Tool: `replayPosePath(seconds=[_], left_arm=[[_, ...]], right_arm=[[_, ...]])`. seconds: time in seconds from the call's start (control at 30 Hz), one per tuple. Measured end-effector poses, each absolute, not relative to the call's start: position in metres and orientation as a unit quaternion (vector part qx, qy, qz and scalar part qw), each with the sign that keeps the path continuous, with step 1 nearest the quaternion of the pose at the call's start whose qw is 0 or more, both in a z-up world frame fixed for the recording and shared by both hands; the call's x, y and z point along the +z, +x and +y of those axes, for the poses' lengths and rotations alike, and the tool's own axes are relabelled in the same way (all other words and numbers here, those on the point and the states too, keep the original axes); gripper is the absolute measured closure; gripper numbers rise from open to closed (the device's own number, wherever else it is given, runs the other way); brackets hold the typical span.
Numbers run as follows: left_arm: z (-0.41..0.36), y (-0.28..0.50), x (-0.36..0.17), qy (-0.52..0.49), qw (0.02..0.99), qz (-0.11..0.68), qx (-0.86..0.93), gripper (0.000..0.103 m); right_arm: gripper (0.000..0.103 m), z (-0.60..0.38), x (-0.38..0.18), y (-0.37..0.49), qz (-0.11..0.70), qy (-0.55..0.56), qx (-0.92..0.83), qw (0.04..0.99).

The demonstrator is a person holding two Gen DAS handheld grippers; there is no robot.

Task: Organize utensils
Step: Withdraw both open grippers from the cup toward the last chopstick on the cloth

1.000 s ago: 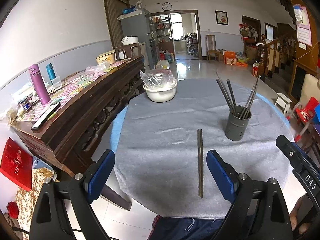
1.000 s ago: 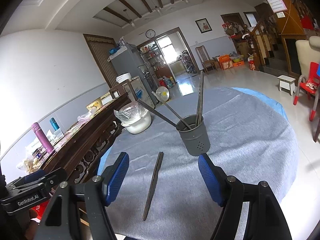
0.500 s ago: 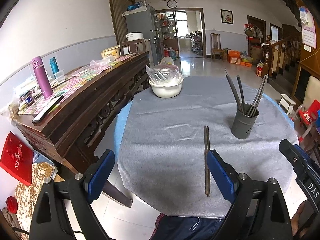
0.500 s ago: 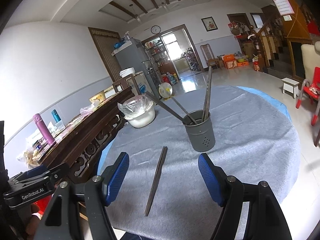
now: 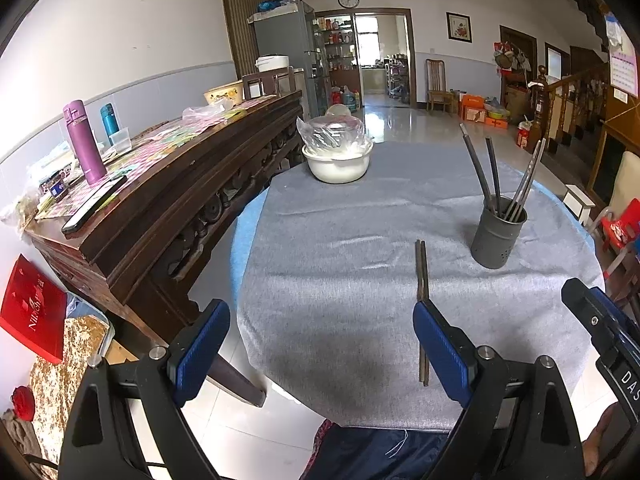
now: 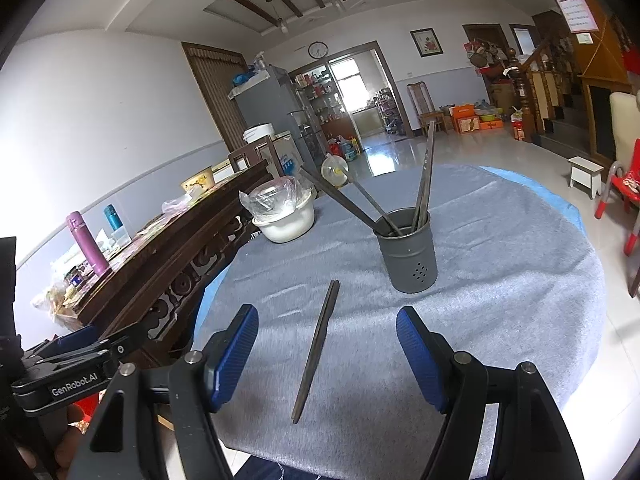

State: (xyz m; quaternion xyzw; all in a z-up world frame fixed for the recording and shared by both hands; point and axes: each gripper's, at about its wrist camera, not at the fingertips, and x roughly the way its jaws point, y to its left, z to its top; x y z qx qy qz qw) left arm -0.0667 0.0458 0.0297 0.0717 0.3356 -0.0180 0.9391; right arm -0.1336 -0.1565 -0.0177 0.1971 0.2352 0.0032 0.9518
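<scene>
Grey cloth-covered round table (image 6: 500,320) fills both views, big tiled room behind. Nearest: left gripper (image 5: 322,344) and right gripper (image 6: 327,344), both spread wide, holding nothing, hovering over the near edge. Loose chopstick pair (image 6: 318,344) lies flat btwn the right gripper's fingers, not touched. Just beyond, grey holder (image 6: 408,250) w/ four sticks standing. Farther: covered white bowl (image 6: 286,222). Step looks like pre-grasp; next prob. lower right gripper, close on pair, lift, tip into holder.
</scene>
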Motion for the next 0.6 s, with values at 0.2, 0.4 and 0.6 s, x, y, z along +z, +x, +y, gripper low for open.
replayPosePath(seconds=[0.2,0.4,0.6], left_arm=[[0.0446,-0.0666,0.0259,0.076,0.938,0.338,-0.022,0.010],[0.0436,-0.0672,0.0248,0.080,0.938,0.337,-0.026,0.010],[0.0441,-0.0663,0.0227,0.080,0.937,0.340,-0.028,0.010]], right_arm=[[0.028,-0.1551,-0.0197,-0.1329,0.238,0.196,0.003,0.951],[0.028,-0.1534,-0.0214,-0.1297,0.242,0.195,0.003,0.951],[0.028,-0.1518,-0.0239,-0.1292,0.245,0.193,0.003,0.950]])
